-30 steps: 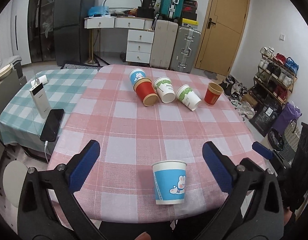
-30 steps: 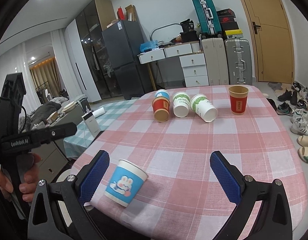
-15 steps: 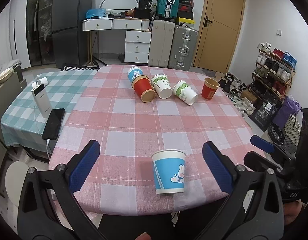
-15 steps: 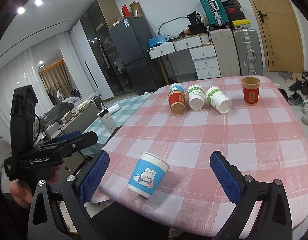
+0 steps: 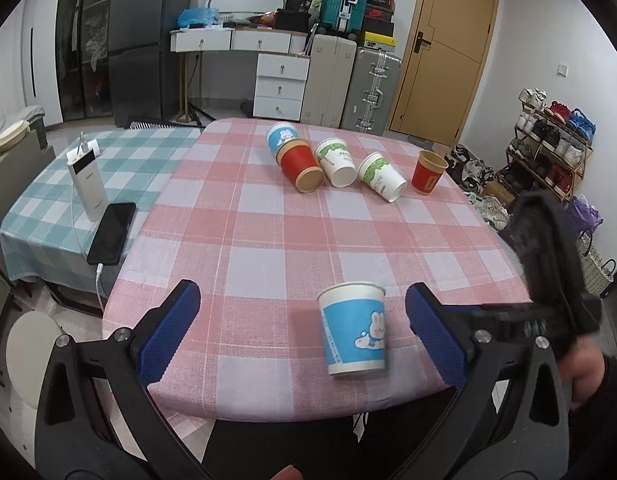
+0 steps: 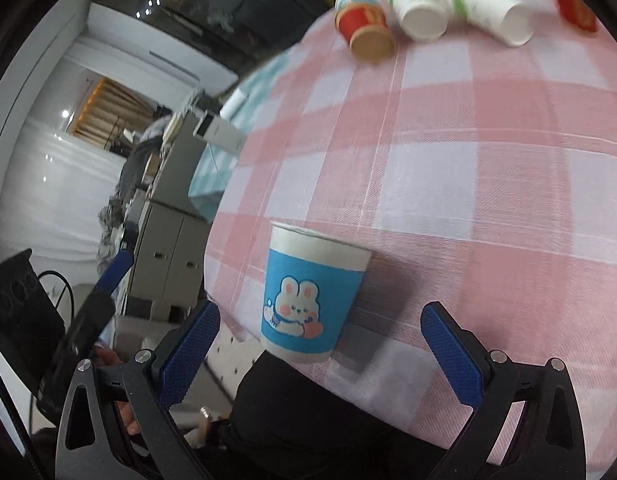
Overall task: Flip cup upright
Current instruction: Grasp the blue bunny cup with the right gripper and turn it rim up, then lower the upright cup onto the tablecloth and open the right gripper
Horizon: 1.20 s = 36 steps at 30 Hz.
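A blue rabbit cup [image 5: 354, 330] stands upright, mouth up, near the front edge of the pink checked table [image 5: 276, 220]; it also shows in the right wrist view [image 6: 308, 296]. My left gripper [image 5: 304, 332] is open and empty, the cup just right of its middle. My right gripper [image 6: 322, 354] is open and empty, tilted, with the cup between and just beyond its fingers. Farther back lie a red cup [image 5: 302, 164], two green-print white cups [image 5: 336, 158] [image 5: 382, 176] and a second blue cup [image 5: 282, 136] on their sides. A red cup [image 5: 428, 170] stands upright.
A power bank [image 5: 86, 184] and a black phone [image 5: 112, 232] lie on the teal checked table at the left. Suitcases, drawers and a door stand behind. A shoe rack [image 5: 548, 136] is at the right.
The right gripper has swung down and rolled, closing in on the blue rabbit cup near the front edge. The left gripper has shifted slightly left. The cup has not moved.
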### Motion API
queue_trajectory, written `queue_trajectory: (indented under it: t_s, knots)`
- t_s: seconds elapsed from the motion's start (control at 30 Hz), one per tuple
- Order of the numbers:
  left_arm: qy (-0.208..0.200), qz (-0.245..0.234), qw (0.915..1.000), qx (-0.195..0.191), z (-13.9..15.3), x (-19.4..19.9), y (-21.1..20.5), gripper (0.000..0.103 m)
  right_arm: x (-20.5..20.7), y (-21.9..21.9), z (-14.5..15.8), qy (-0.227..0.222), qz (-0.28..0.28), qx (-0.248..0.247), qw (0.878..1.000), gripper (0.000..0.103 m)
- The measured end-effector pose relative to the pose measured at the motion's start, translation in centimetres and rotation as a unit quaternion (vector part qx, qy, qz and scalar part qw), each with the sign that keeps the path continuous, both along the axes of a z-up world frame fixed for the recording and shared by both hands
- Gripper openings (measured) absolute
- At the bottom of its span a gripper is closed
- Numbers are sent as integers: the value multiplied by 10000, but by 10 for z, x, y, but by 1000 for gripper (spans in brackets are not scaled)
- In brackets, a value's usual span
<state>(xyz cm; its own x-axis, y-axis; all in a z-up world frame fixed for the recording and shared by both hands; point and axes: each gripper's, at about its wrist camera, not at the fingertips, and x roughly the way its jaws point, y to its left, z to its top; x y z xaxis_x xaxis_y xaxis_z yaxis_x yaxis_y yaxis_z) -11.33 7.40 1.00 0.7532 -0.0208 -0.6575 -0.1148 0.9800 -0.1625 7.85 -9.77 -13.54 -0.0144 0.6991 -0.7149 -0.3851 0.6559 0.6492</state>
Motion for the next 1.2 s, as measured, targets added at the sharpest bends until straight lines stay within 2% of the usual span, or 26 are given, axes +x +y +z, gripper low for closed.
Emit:
queue_trajectory:
  t_s: [0.1, 0.27, 0.33, 0.37, 0.47, 0.6, 0.73, 0.83, 0.9, 1.03, 1.1, 1.2]
  knots:
    - [124, -49, 9999, -105, -10, -2, 13, 102, 16, 22, -7, 197, 206, -218, 9994, 103]
    - [279, 8, 9991, -308, -27, -3, 33, 102, 41, 49, -29, 899, 390, -425, 9943, 101]
    - [326, 14, 9988, -365, -33, -3, 39, 102, 46, 54, -34, 1010, 354, -519, 9929, 90]
    - [349, 20, 9986, -390, -36, -2, 41, 102, 49, 56, -34, 1076, 373, -513, 9922, 65]
    - [408, 19, 9979, -493, -42, -2, 45, 102, 53, 54, -34, 1179, 326, -457, 9914, 64]
    - [509, 39, 9965, -659, -49, 5, 49, 102, 53, 32, -19, 805, 119, -222, 9964, 61]
    - [558, 24, 9963, -655, -53, 14, 46, 102, 52, -8, -5, 422, -348, 22, 9985, 61]
    - [561, -80, 9962, -656, -53, 25, 39, 102, 50, -33, 5, -147, -724, -206, 9971, 61]
    - [512, -120, 9968, -596, -52, 35, 33, 102, 46, -45, 16, -806, -811, -611, 9916, 60]
    - [506, -270, 9980, -254, -48, 64, 17, 102, 53, -70, 22, -1109, -1090, -646, 9857, 60]
    - [433, -357, 9982, -214, -44, 79, 10, 102, 58, -80, 25, -1409, -1219, -745, 9797, 60]
    - [427, -380, 9980, -283, -43, 100, 4, 102, 66, -83, 34, -2041, -1452, -893, 9640, 60]
